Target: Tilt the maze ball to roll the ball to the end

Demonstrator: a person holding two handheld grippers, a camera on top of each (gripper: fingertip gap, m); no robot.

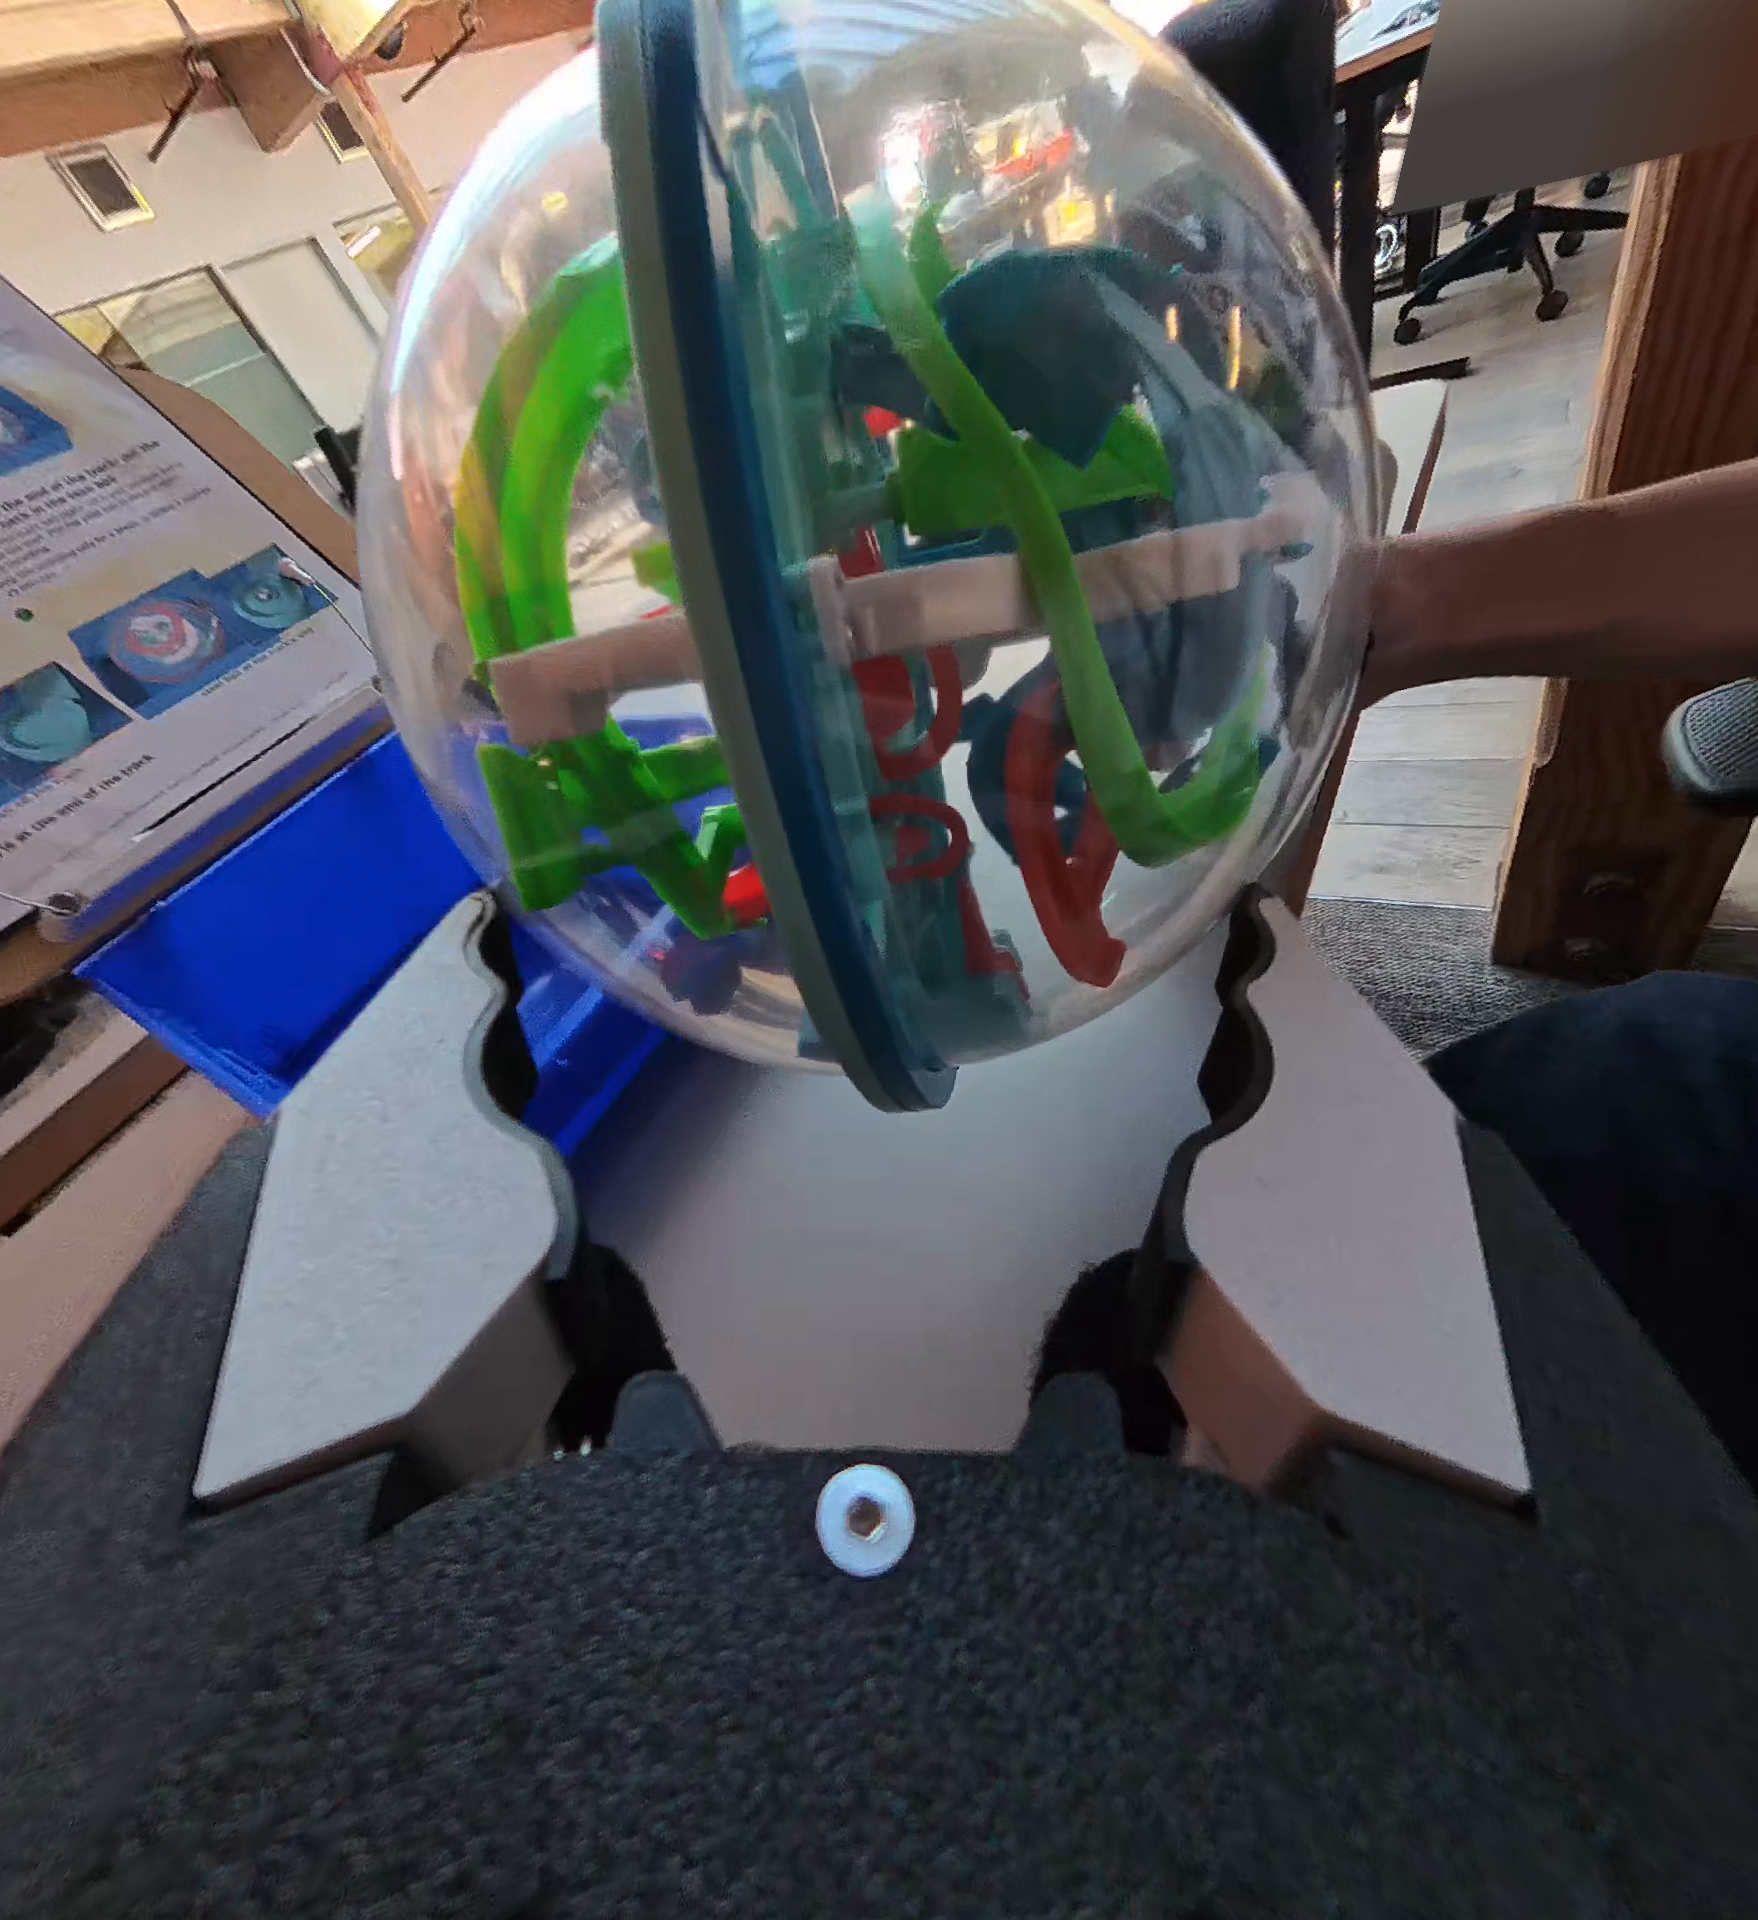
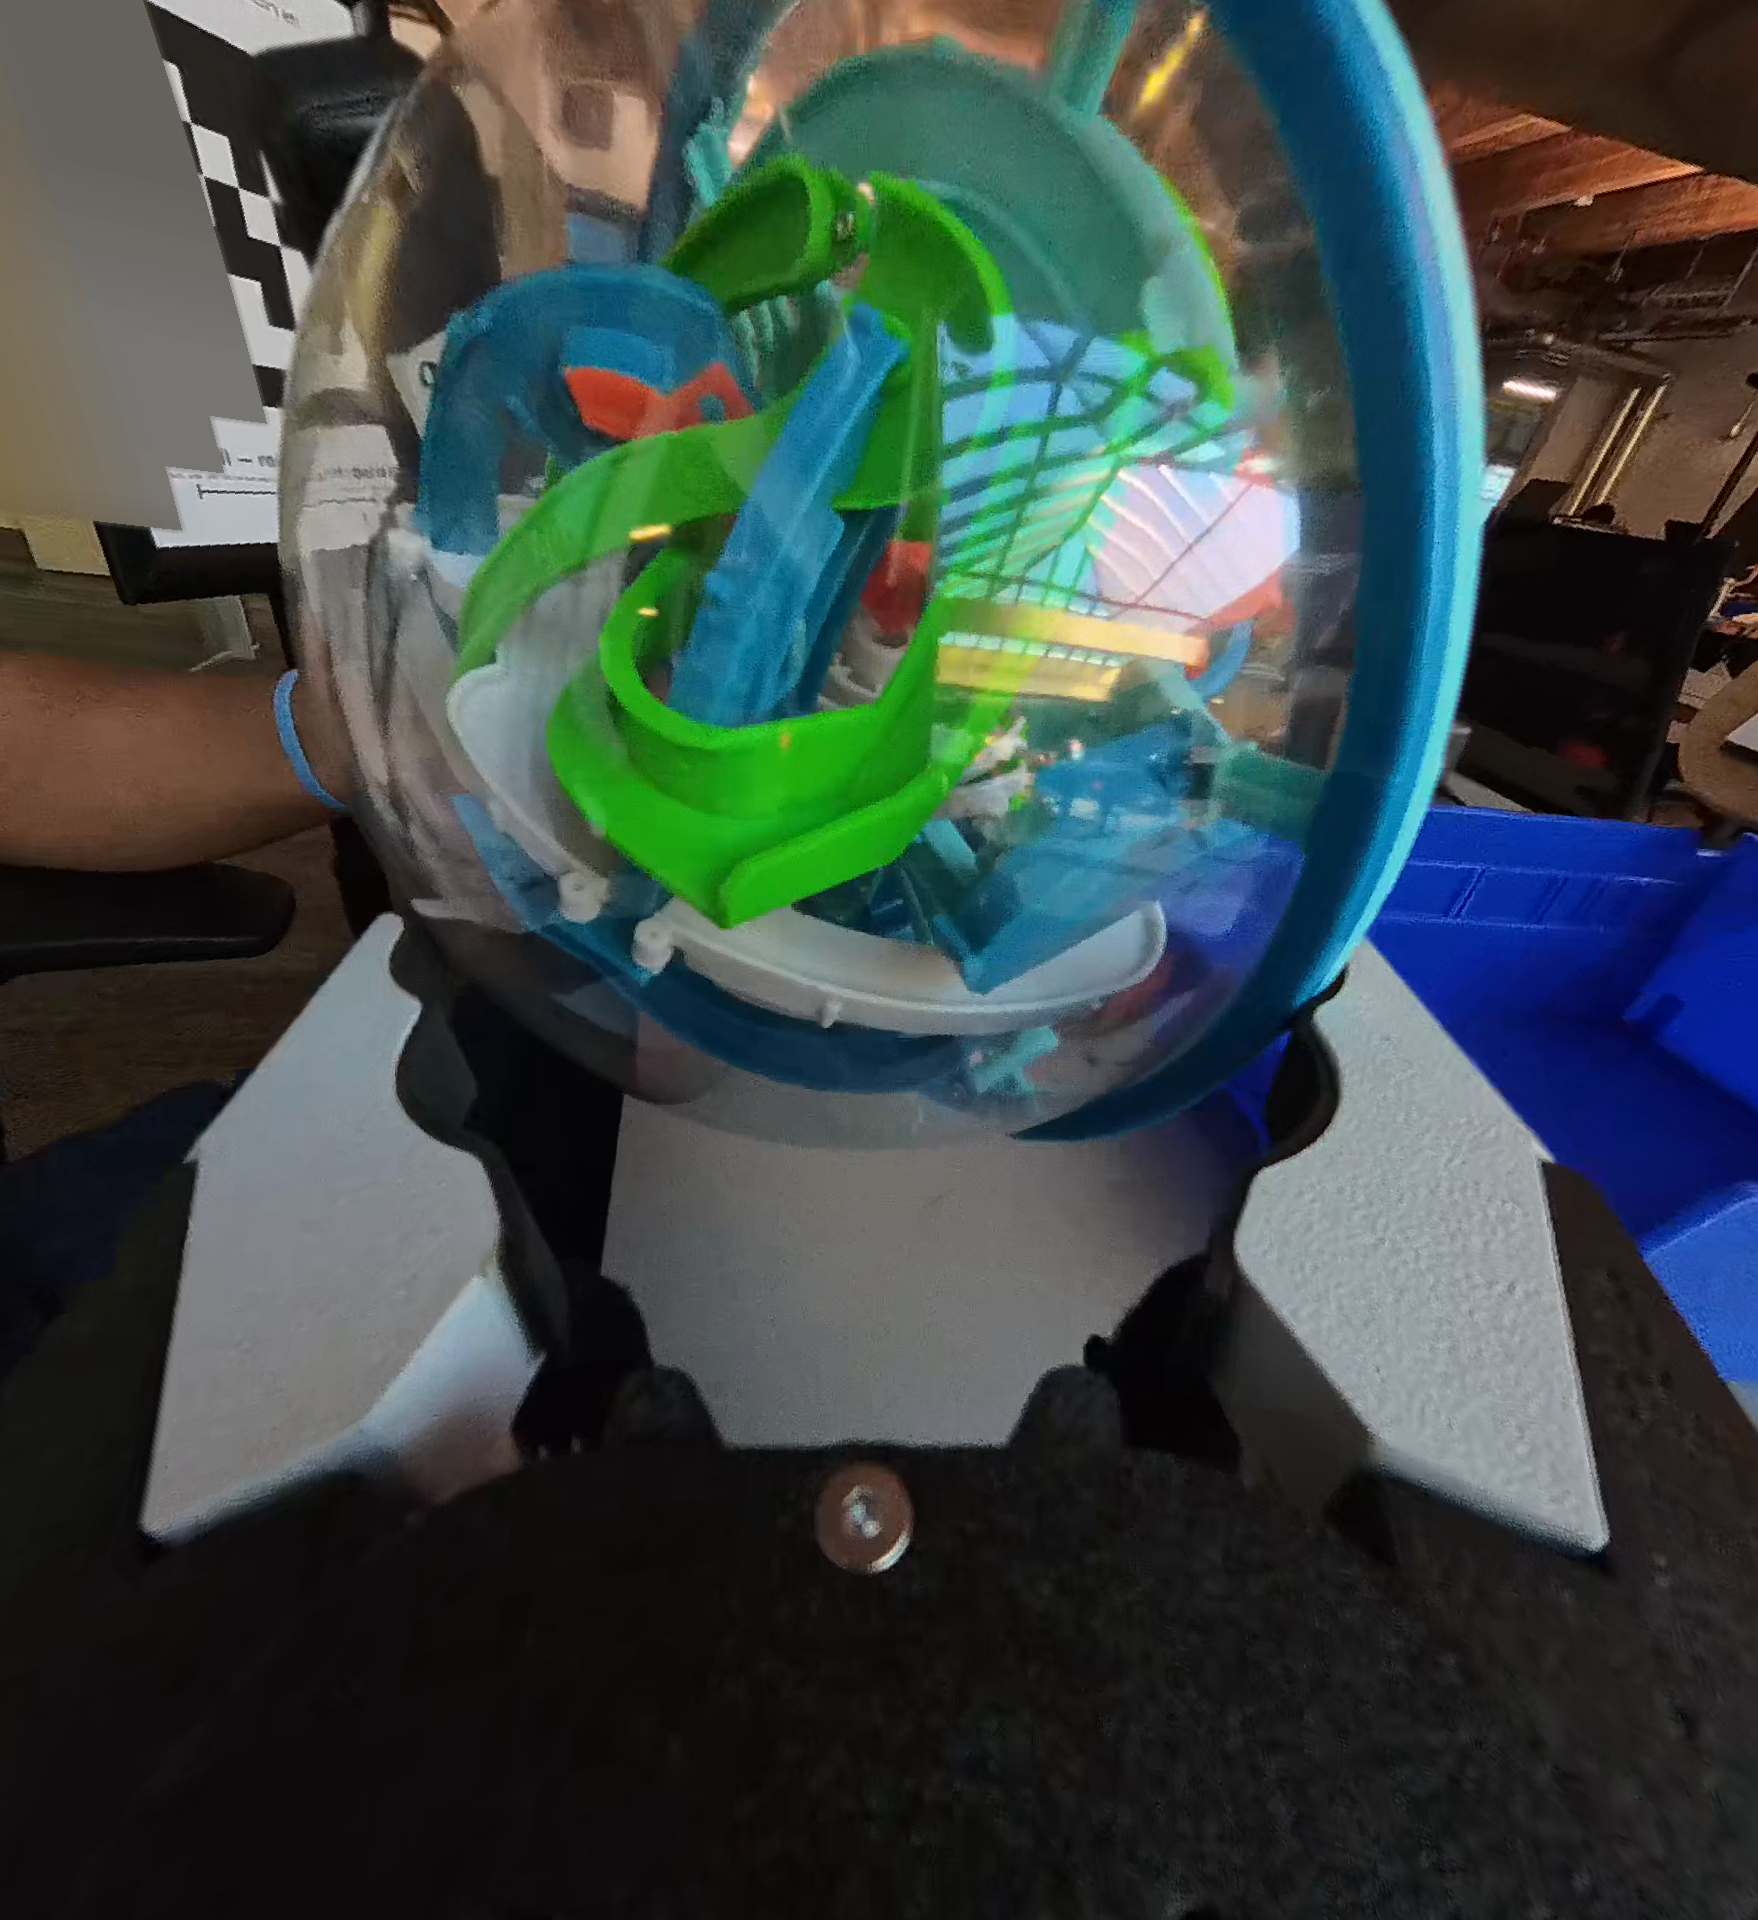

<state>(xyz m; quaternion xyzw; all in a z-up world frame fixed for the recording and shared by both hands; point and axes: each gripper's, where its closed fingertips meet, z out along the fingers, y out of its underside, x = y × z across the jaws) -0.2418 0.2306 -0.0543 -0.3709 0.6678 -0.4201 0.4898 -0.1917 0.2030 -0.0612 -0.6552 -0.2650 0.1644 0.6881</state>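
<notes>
Maze ball (image 1: 859, 540), above blue bin (image 1: 335, 935), clamped between both wide-spread claws: left claw (image 1: 870, 966), right claw (image 2: 854, 1029). Shell looks rigid, light, slippery, probably crackable; grip either side of equator ring.

Two wrist cameras, close, seemingly facing opposite sides of shared maze ball (image 1: 854, 540)

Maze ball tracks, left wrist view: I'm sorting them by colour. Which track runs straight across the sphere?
The beige track: a straight bar crossing the maze ball horizontally, while the green and red tracks curve.
</notes>
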